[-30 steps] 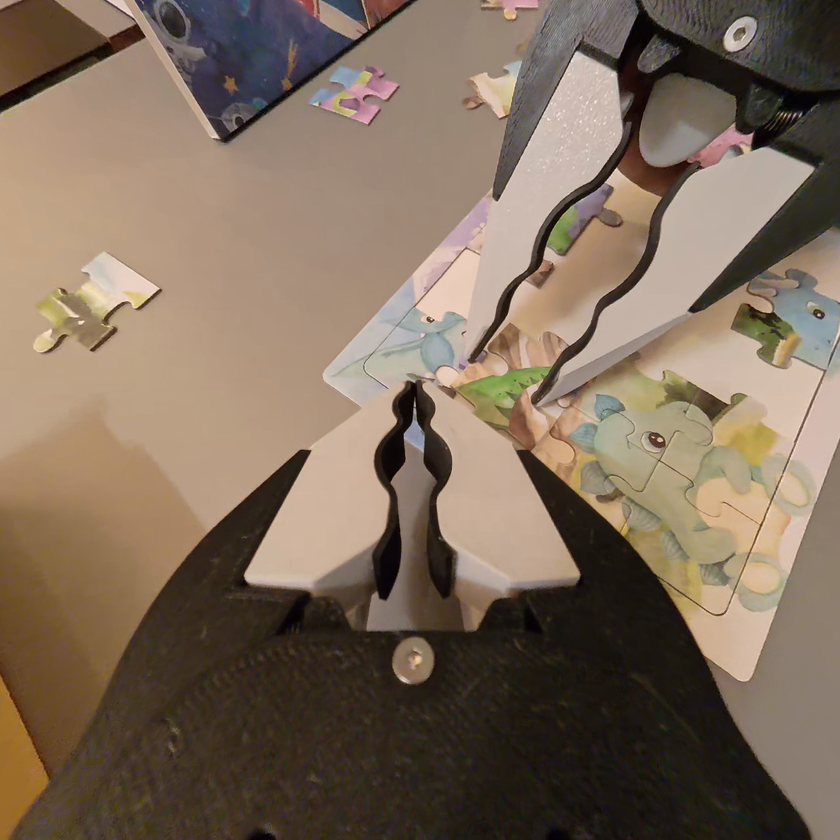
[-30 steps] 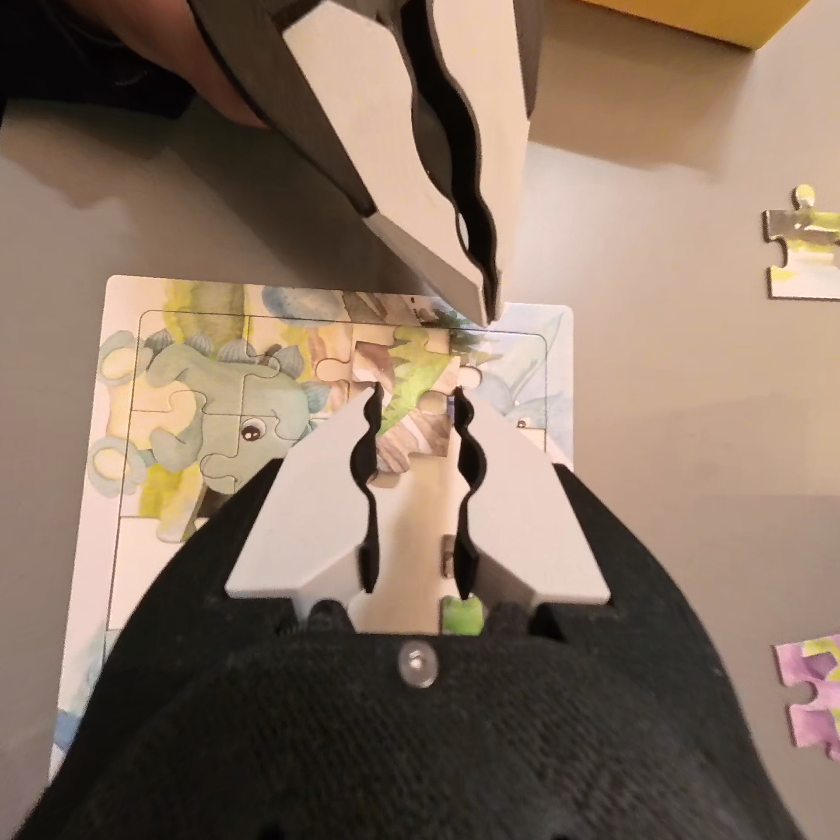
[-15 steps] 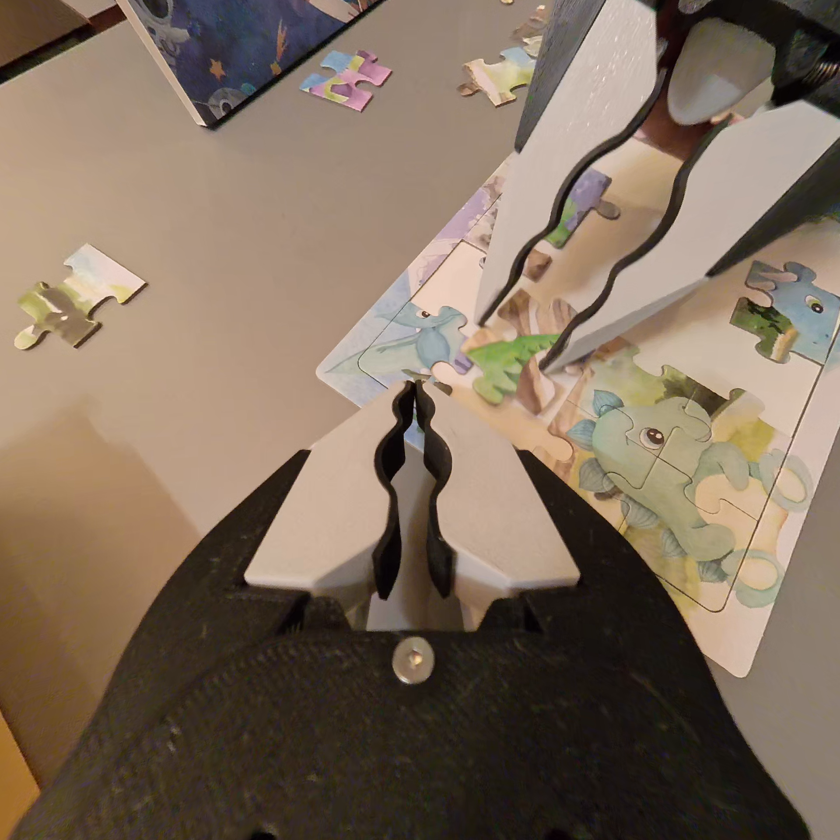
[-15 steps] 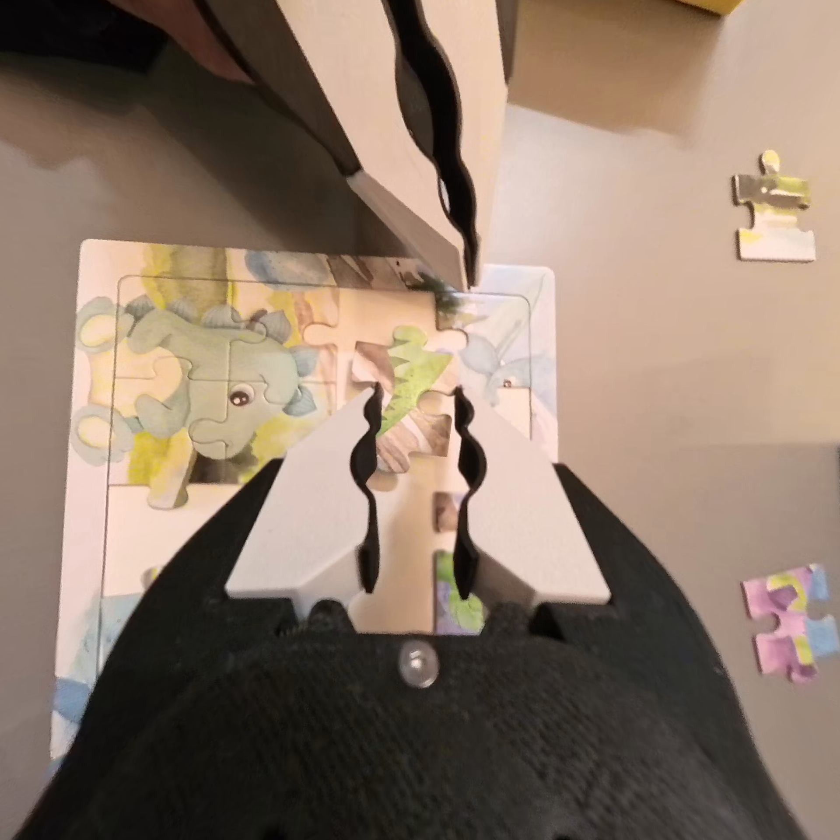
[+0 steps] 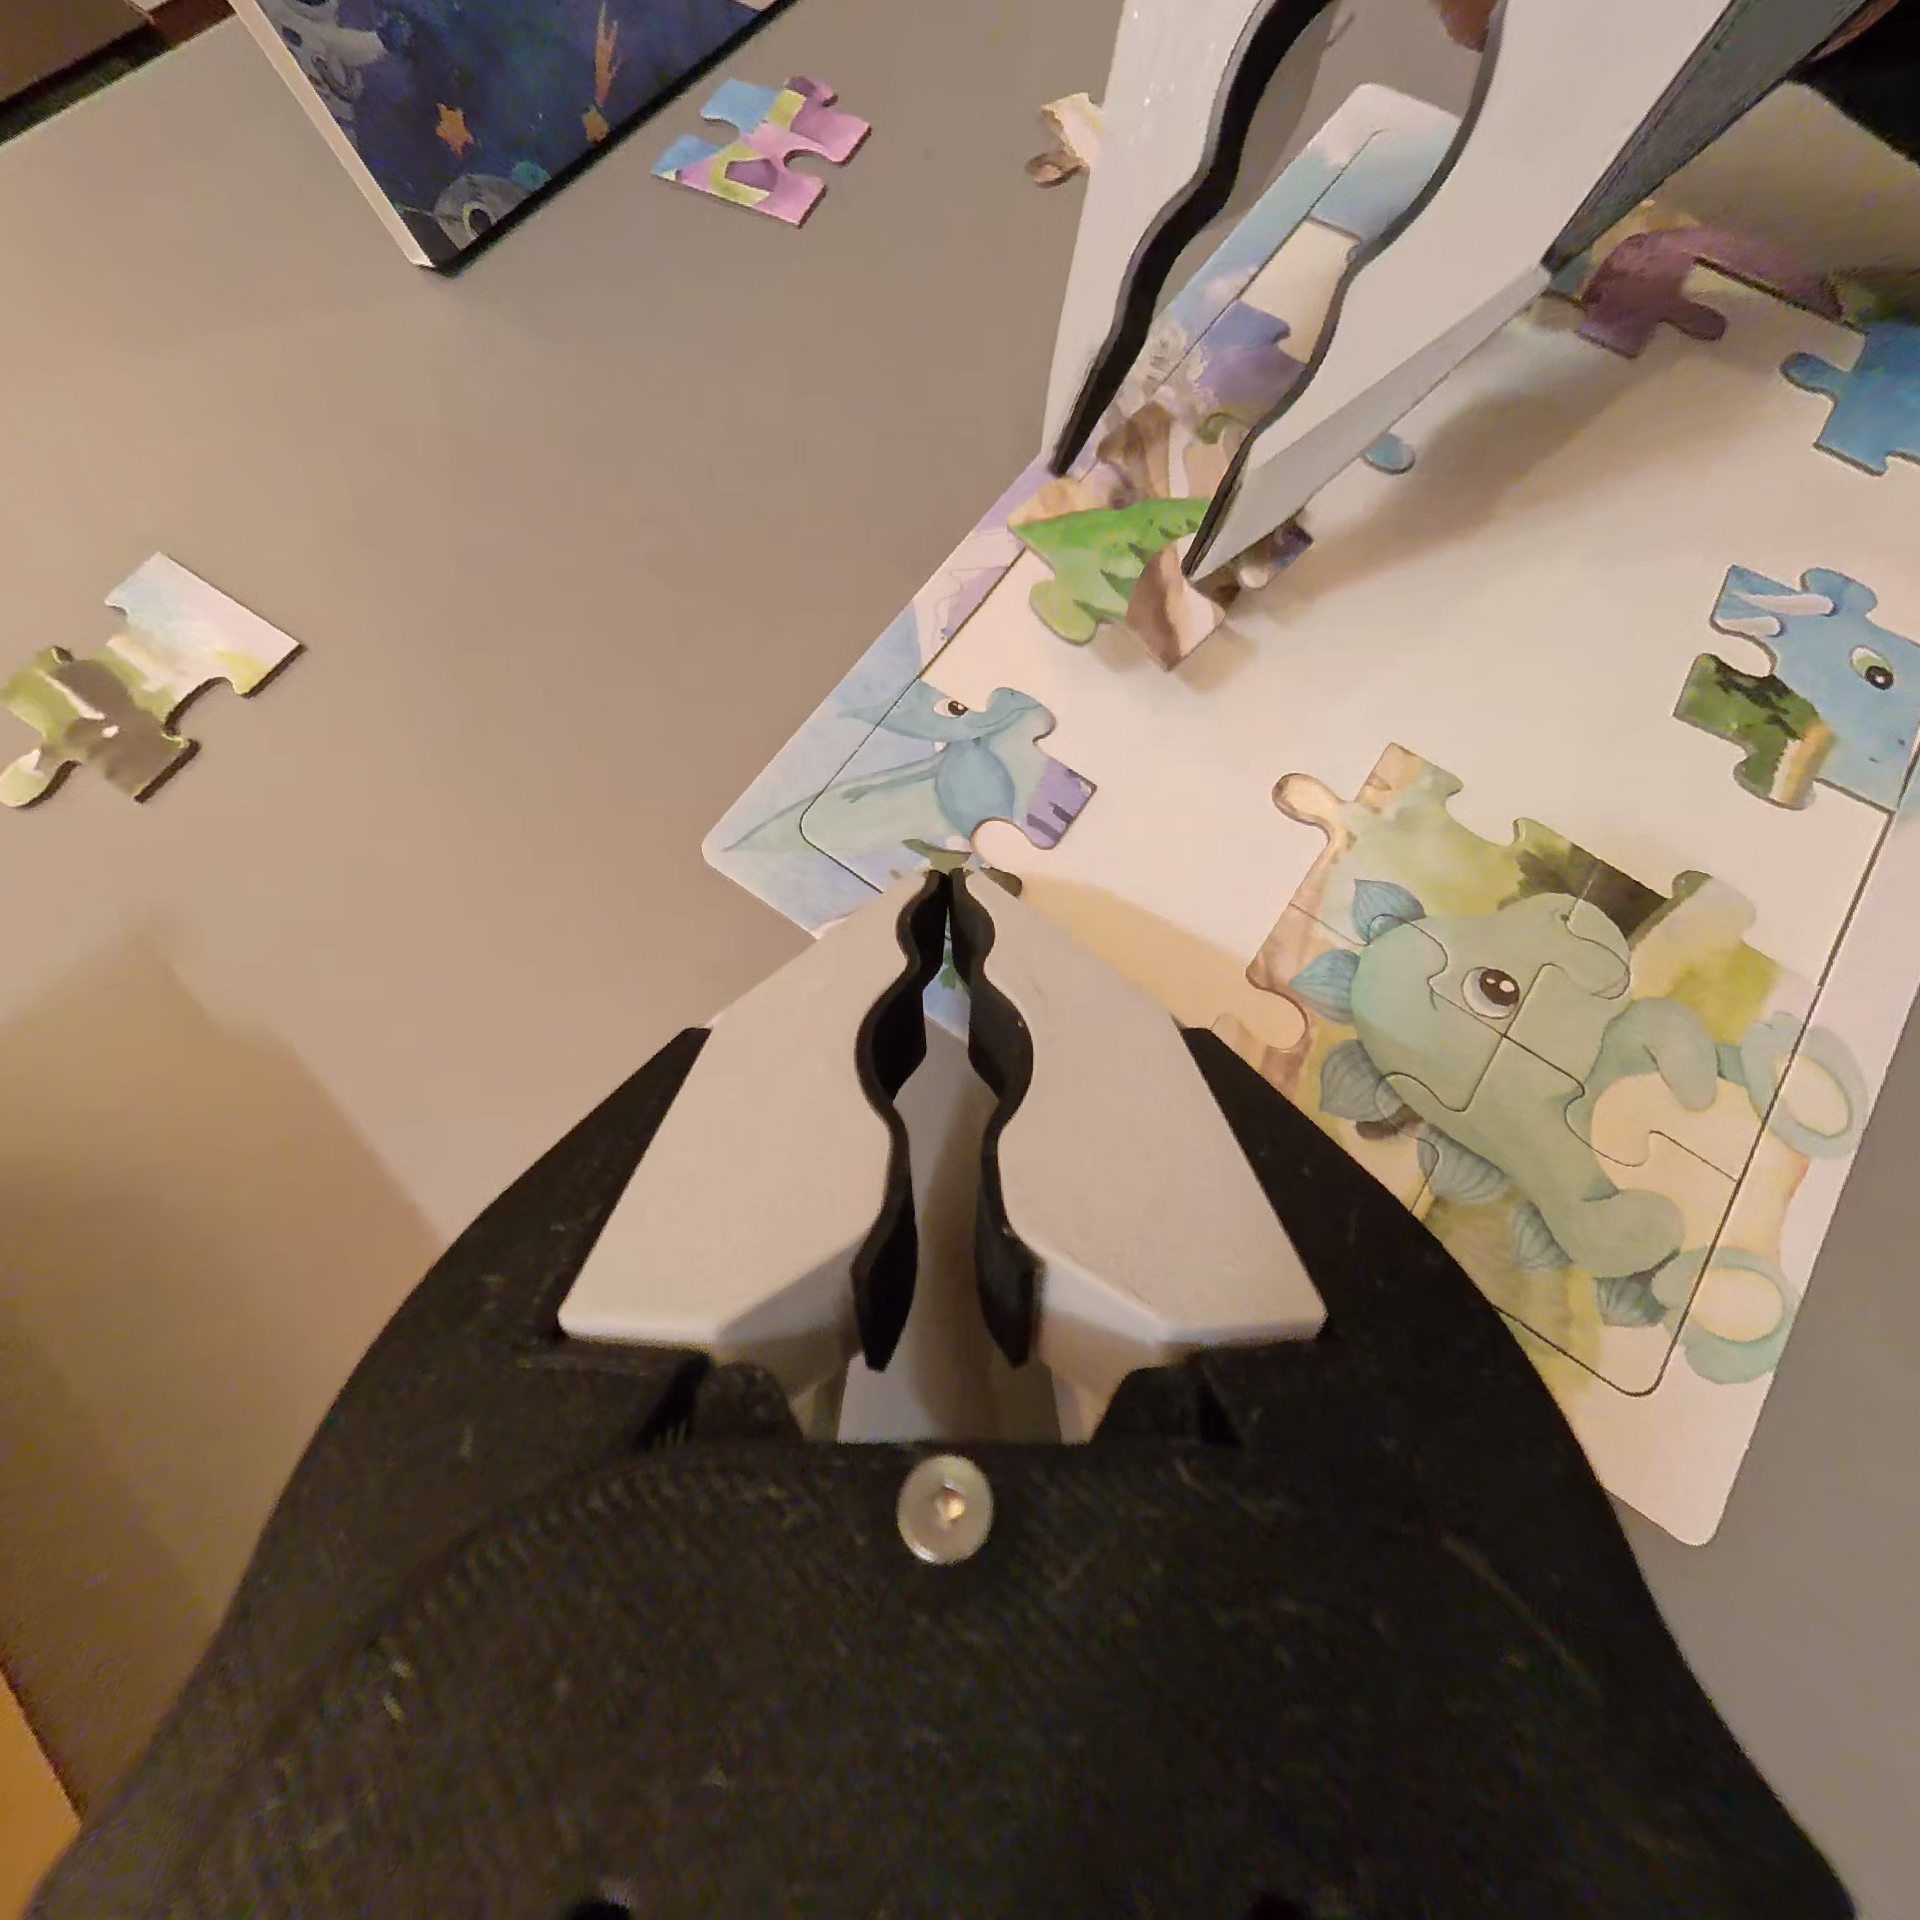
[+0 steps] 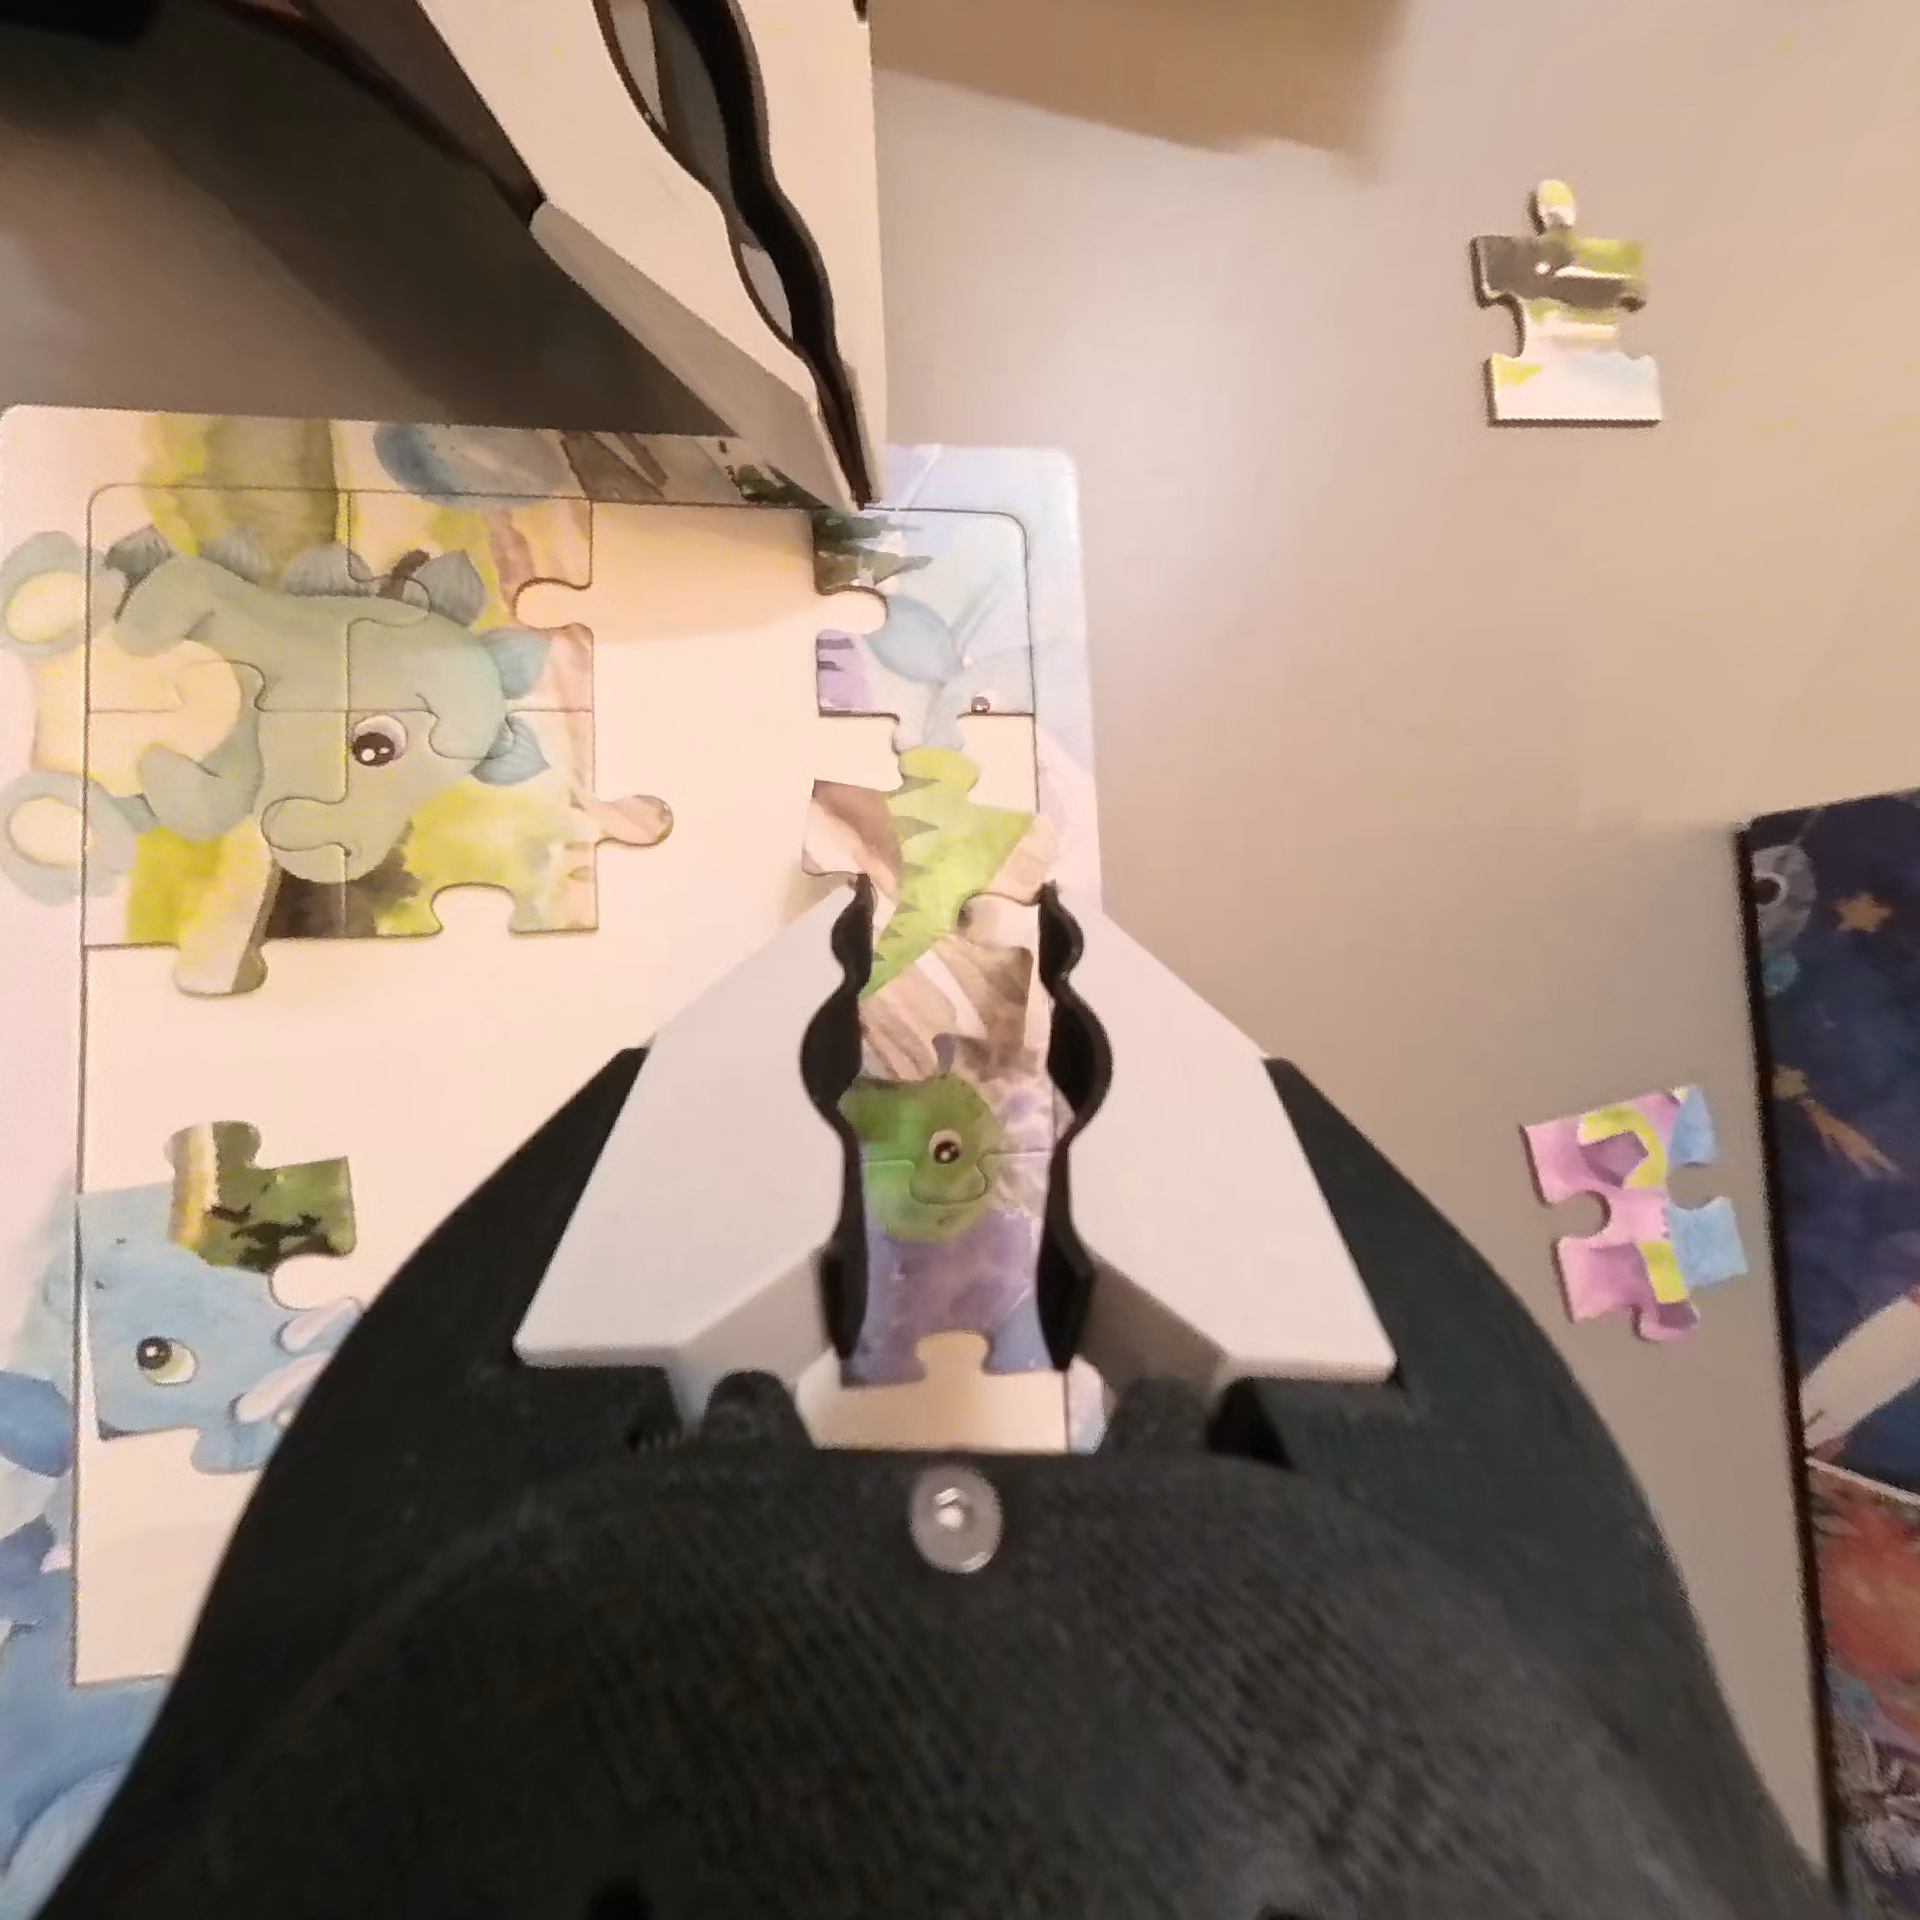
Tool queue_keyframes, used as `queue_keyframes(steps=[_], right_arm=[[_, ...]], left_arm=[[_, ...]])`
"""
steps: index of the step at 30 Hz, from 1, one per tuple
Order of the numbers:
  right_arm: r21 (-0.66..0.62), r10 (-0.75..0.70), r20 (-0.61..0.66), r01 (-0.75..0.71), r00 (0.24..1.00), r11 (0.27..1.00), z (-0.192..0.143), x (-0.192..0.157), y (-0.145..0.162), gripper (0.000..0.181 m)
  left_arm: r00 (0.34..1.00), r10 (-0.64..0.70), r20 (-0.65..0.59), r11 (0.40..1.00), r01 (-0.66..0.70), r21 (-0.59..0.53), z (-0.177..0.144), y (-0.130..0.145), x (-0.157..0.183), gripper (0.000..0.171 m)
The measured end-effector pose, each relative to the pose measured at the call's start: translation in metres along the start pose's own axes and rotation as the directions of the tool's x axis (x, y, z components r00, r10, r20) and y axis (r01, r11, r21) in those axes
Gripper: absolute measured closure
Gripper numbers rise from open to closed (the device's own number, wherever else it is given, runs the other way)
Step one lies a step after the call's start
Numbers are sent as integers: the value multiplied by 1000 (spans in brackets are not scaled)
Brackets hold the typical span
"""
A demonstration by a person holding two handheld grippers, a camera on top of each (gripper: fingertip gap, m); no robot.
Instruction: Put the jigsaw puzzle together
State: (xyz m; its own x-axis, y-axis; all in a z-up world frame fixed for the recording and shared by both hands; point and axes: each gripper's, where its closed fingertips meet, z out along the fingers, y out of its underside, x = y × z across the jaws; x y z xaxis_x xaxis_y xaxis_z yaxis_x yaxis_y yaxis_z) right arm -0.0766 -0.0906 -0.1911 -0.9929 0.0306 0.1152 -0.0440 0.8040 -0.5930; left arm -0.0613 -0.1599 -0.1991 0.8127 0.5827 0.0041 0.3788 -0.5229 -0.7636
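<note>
The white puzzle tray (image 5: 1403, 644) lies on a grey table, also in the right wrist view (image 6: 686, 935). A joined teal dinosaur group (image 5: 1507, 1039) (image 6: 343, 717) fills one corner. My right gripper (image 6: 951, 894) (image 5: 1138, 509) is shut on a green leaf piece (image 6: 935, 862) (image 5: 1112, 561). It holds the piece tilted over the tray's edge column, between a blue flying-reptile piece (image 5: 956, 758) (image 6: 935, 644) and a green-faced piece (image 6: 935, 1153). My left gripper (image 5: 948, 883) (image 6: 847, 457) is shut and empty, with its tips on the tray's corner.
A blue creature piece (image 5: 1808, 707) (image 6: 208, 1320) sits in the tray. A grey-green loose piece (image 5: 125, 707) (image 6: 1569, 301) and a pink-purple one (image 5: 764, 151) (image 6: 1631, 1216) lie on the table. A dark blue picture board (image 5: 499, 83) (image 6: 1849, 1143) lies beyond. My right fingertips sit around 8 cm from my left ones.
My right gripper has carried the green leaf piece away from the teal dinosaur group to the tray's edge column. My left gripper has stayed shut at the tray's corner.
</note>
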Motion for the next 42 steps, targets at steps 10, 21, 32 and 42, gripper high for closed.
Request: queue_keyframes(steps=[10, 21, 32, 42], right_arm=[[23, -16, 46, 15, 999, 1000, 2, -15, -6, 151], [18, -123, 111, 121, 986, 992, 28, -46, -31, 151], [-11, -86, 95, 87, 992, 996, 17, -37, -7, 151], [-17, -86, 84, 87, 993, 996, 9, -39, -4, 151]], left_arm=[[1000, 6, -2, 1000, -6, -1, 0, 0, 1, 171], [1000, 15, 1, 1000, -15, -13, 2, 2, 1, 171], [1000, 20, 0, 1000, -20, -13, 2, 2, 2, 171], [1000, 23, 0, 1000, -23, -15, 2, 2, 2, 171]])
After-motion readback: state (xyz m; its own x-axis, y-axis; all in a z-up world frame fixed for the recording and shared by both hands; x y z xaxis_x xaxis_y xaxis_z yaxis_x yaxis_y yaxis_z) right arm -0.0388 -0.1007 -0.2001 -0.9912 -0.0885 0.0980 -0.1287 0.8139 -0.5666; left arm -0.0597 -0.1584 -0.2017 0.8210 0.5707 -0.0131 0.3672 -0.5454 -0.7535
